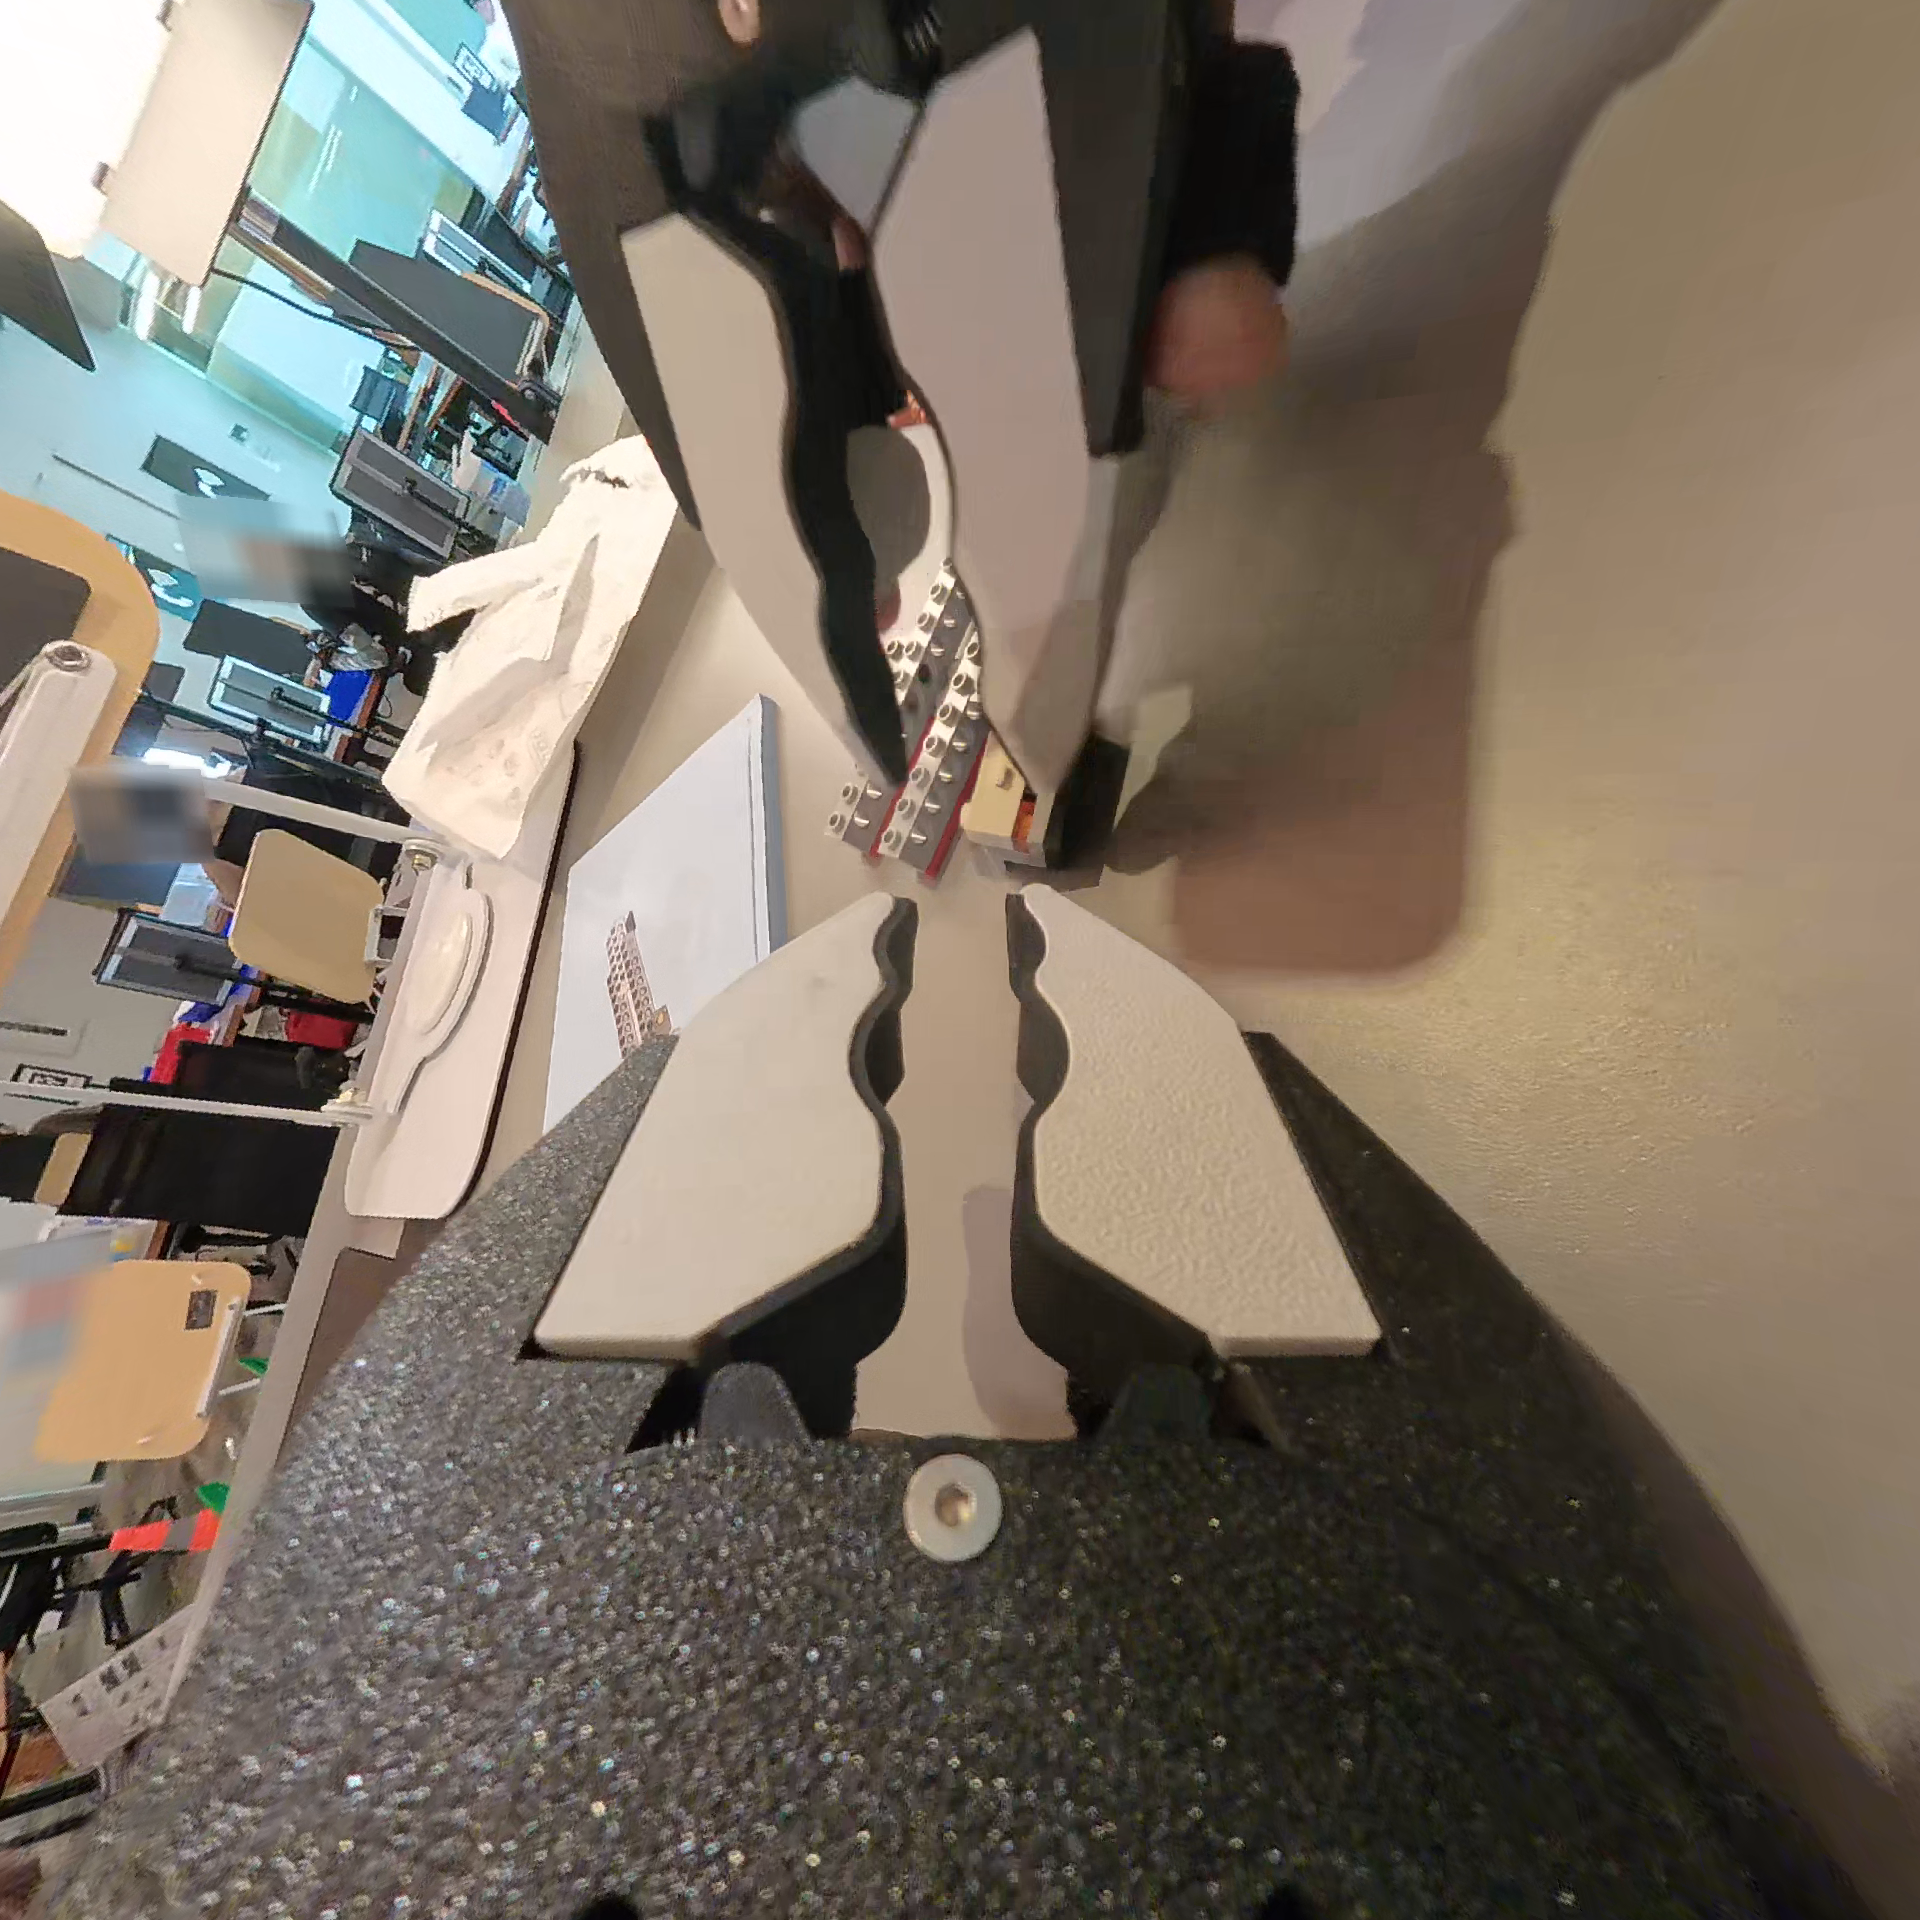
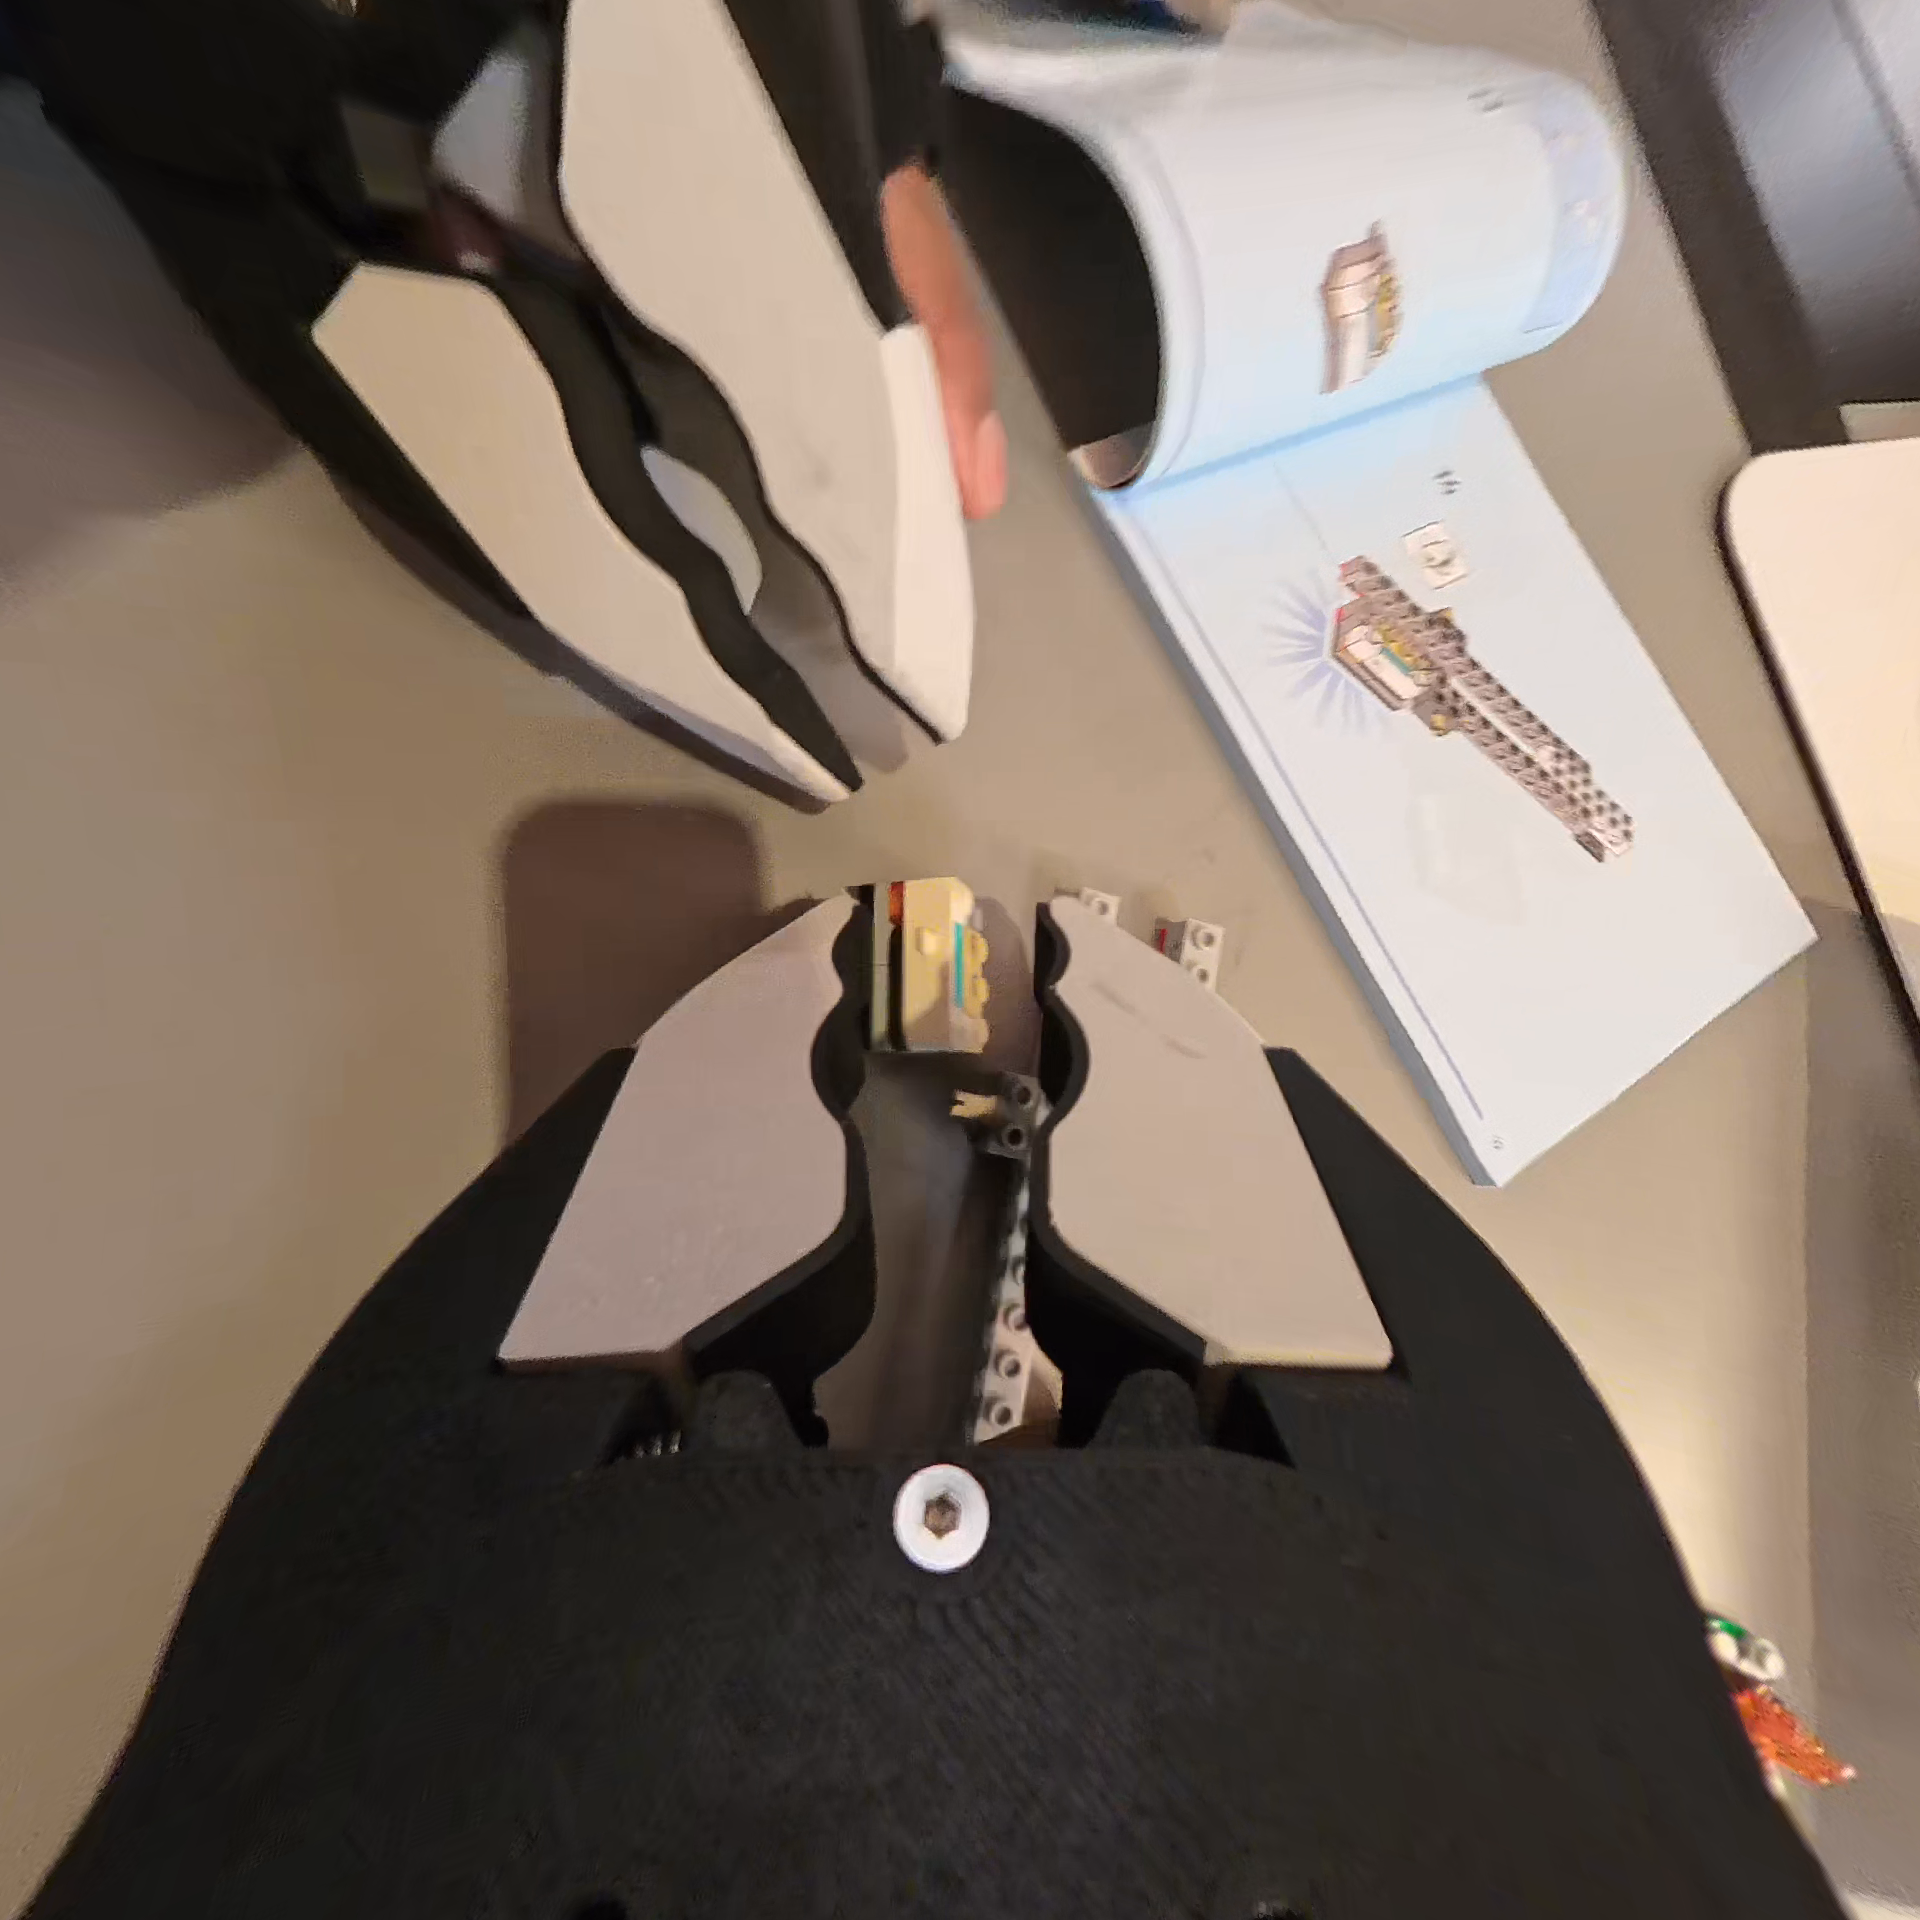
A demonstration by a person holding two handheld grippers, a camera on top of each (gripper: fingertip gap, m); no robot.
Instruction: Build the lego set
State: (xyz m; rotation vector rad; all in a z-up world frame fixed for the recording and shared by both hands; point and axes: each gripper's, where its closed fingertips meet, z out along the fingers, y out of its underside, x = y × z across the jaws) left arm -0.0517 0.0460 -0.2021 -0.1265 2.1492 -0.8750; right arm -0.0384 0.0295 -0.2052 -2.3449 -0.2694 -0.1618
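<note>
The left tongs (image 1: 961,904) stand narrowly parted with nothing between the pads, tips hovering just short of a long grey studded brick assembly with dark red edging and a cream block at its end (image 1: 935,748), which lies on the beige table (image 1: 1558,727) at twelve o'clock from them.

The right tongs (image 2: 951,914) straddle that assembly from above. In their own view its cream end sits against the left finger (image 2: 727,1091), while a gap shows between it and the right finger (image 2: 1143,1091), so they are parted without squeezing it. The grey studded strip (image 2: 1008,1309) runs back between the fingers towards six o'clock.

A pale blue open instruction booklet with a printed tower picture (image 2: 1507,779) lies at two o'clock of the right tongs. Crumpled white paper (image 1: 509,665) rests at ten o'clock in the left view.
</note>
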